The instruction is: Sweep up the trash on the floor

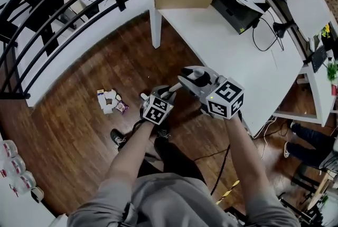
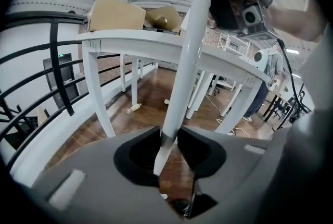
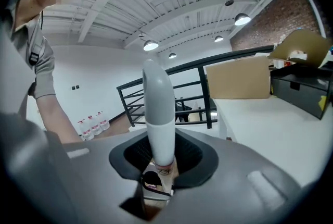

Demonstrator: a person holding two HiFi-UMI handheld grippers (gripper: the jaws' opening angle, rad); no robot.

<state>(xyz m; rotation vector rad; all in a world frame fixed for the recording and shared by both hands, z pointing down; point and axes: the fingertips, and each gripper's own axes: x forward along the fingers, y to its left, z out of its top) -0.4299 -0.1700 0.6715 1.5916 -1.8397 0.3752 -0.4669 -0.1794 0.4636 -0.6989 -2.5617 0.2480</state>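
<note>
The wooden floor lies to the left of the left hand-held gripper. The white desk stands ahead and right of the right hand-held gripper. Both are half closed and clamped on one white handle, the left low, the right near its grey top. The trash, a small heap of wrappers, lies on the floor just left of the left one. Keep both grips firm, reach past the heap, and draw it in with short strokes, clear of the desk.
</note>
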